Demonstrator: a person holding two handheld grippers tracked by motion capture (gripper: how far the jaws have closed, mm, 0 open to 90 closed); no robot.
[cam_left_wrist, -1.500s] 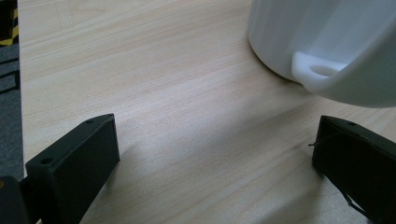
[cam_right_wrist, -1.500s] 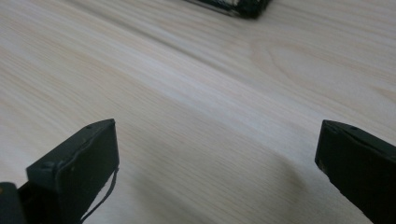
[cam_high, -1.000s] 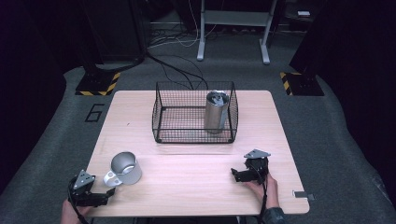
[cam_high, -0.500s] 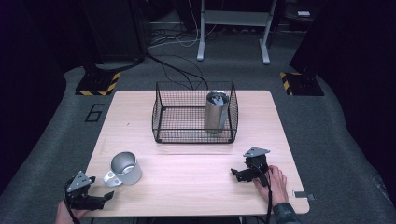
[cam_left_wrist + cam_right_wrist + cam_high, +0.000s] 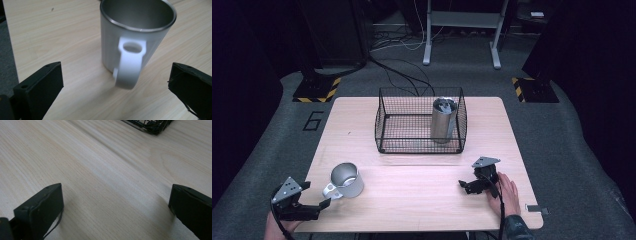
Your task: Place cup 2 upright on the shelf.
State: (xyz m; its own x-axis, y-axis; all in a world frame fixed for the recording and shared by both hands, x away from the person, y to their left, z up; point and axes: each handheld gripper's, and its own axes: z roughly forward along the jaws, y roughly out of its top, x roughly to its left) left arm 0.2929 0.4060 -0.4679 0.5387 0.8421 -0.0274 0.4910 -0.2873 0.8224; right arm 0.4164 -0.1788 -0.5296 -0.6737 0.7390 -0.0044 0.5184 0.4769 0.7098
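Tabletop (image 5: 422, 185): upright mug (image 5: 347, 180), handle facing the spread left tongs (image 5: 319, 206)

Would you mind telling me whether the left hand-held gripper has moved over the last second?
Yes. The left hand-held gripper has drawn back from the steel mug toward the table's near edge; the mug has not moved.

A silver mug (image 5: 347, 180) with white handle, black wire basket (image 5: 420, 120), pale wood-grain table (image 5: 412, 200).
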